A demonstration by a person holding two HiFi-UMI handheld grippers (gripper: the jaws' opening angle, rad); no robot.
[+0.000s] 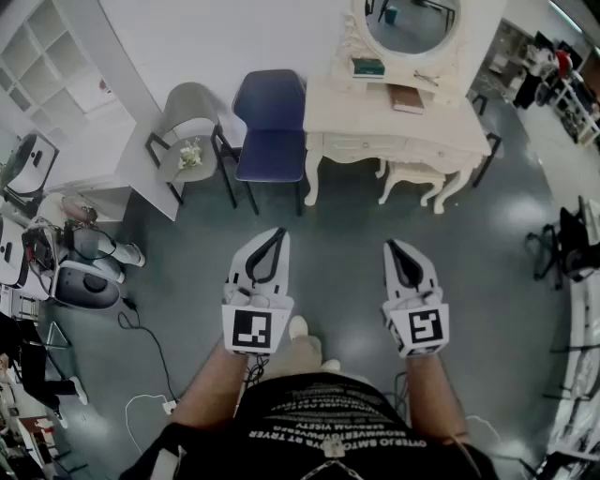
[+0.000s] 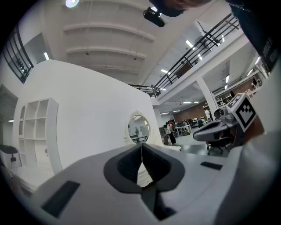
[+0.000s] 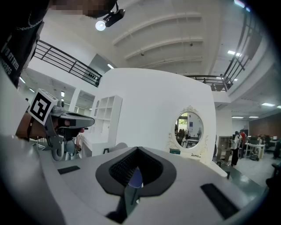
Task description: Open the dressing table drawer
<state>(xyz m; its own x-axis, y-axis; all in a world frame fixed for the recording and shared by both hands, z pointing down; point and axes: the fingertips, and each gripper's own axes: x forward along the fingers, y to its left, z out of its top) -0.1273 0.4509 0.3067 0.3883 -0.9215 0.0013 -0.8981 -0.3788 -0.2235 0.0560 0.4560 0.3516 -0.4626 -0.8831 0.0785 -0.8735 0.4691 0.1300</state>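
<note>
The cream dressing table (image 1: 394, 117) stands against the white wall at the far side of the floor, with a round mirror (image 1: 412, 23) on top. Its front drawers (image 1: 361, 146) look closed. A matching stool (image 1: 412, 176) sits under it. Both grippers are held level in front of the person, well short of the table. My left gripper (image 1: 278, 234) is shut with nothing in it, and its jaws meet in the left gripper view (image 2: 141, 146). My right gripper (image 1: 392, 246) also looks shut and empty (image 3: 137, 150). The mirror (image 3: 189, 129) shows far ahead in the right gripper view.
A dark blue chair (image 1: 270, 131) and a grey chair (image 1: 187, 131) stand left of the table. White shelving (image 1: 52, 56) and small machines with cables (image 1: 84, 277) fill the left side. Black racks (image 1: 572, 244) line the right. Grey floor lies between me and the table.
</note>
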